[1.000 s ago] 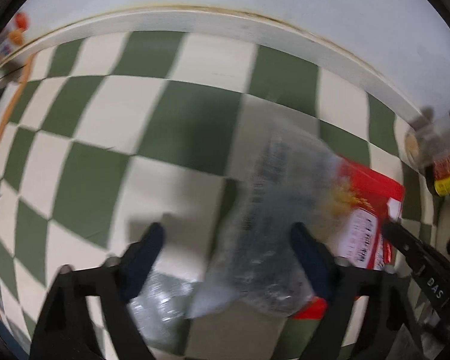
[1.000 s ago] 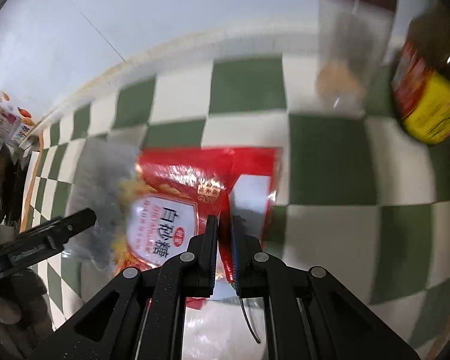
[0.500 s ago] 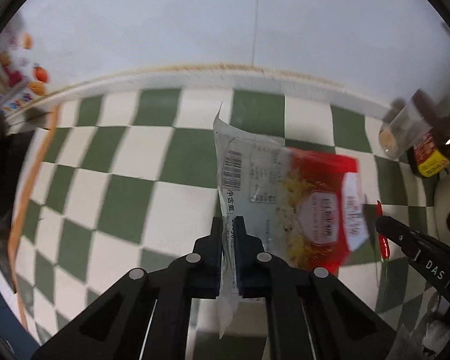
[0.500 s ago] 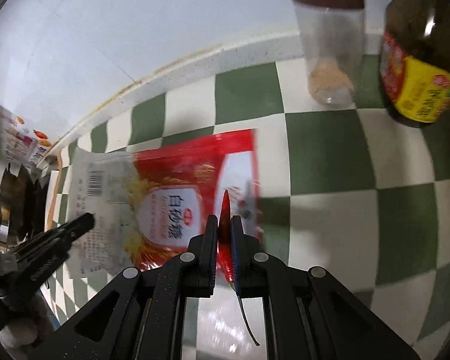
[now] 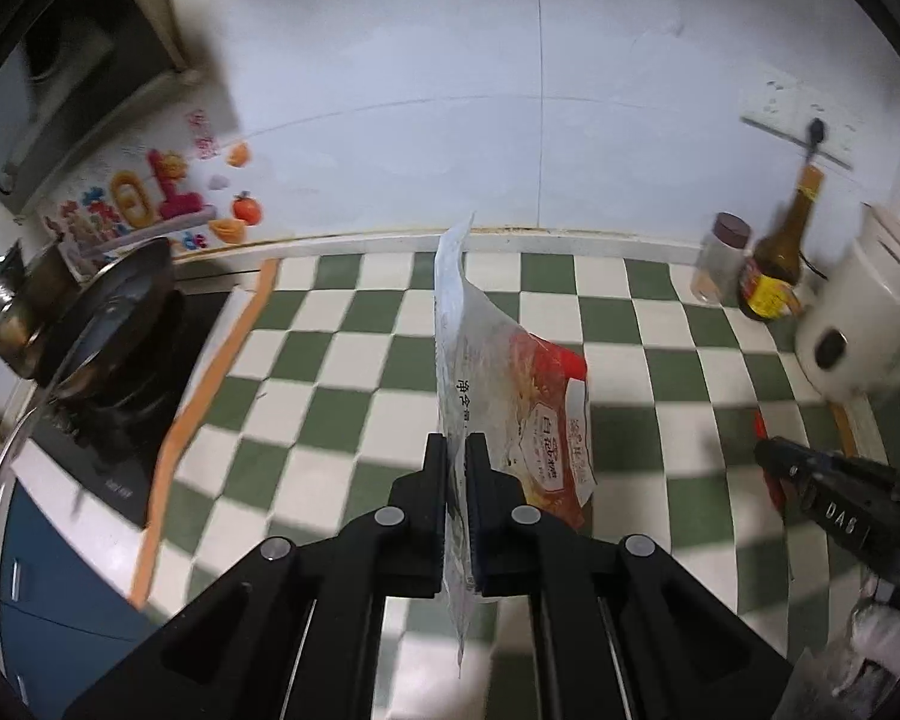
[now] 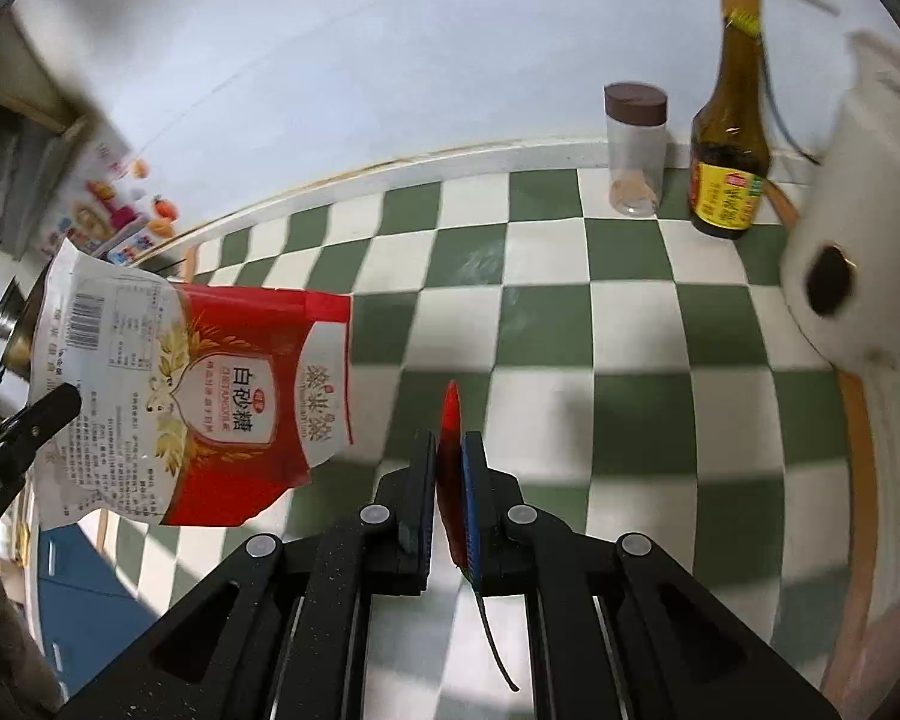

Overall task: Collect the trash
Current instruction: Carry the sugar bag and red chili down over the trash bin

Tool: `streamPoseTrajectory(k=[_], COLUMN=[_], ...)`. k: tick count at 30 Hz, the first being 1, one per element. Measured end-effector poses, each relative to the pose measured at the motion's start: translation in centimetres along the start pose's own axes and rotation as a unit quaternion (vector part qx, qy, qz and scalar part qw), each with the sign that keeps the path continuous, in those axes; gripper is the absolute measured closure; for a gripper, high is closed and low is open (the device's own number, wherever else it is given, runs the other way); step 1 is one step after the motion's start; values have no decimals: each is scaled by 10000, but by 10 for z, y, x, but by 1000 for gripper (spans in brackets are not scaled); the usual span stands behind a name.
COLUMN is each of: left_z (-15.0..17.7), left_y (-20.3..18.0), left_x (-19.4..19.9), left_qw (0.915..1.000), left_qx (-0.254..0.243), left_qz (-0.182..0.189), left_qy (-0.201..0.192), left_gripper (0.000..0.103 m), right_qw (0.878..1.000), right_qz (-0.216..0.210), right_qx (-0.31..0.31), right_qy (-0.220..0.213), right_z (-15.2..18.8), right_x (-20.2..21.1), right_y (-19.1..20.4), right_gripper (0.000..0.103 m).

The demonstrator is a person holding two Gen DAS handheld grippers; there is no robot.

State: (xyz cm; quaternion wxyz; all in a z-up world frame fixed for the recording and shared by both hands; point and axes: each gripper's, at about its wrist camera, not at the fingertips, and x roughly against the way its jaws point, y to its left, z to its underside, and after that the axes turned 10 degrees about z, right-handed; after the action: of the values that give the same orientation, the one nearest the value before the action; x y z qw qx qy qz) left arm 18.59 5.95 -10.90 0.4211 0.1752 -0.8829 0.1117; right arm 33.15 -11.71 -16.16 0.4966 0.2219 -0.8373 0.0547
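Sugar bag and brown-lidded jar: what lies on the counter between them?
Only bare checkered counter between the sugar bag and jar, seen in the right wrist view.

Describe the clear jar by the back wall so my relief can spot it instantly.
Follow the green-and-white checkered counter to the back wall, near the white appliance. The jar stands there, just left of the dark sauce bottle. It alone is clear, brown-lidded and nearly empty.

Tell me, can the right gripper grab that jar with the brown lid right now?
Probably not: the right gripper is already shut on a red chili. The way to the jar looks clear, though.
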Motion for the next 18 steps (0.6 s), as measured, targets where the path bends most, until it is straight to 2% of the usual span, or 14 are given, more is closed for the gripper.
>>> streamPoseTrajectory(k=[6,10,14,18], left_z=[77,135,186,241], left_y=[25,43,61,71], left_x=[86,130,142,117], left_qw=[9996,9994,9977,9924], left_qx=[-87,-31,139,319], left_qz=[247,333,449,393], left_qy=[-74,68,487,1121], left_gripper=[100,100,100,100], right_qw=[9992,9995,9999,9979], right_qz=[91,87,86,202], right_qx=[-173,-159,-9,121], right_qy=[-357,-278,129,607], right_z=[99,169,239,292], right_x=[94,137,152,134], right_y=[31,51,65,66], right_gripper=[94,94,94,94])
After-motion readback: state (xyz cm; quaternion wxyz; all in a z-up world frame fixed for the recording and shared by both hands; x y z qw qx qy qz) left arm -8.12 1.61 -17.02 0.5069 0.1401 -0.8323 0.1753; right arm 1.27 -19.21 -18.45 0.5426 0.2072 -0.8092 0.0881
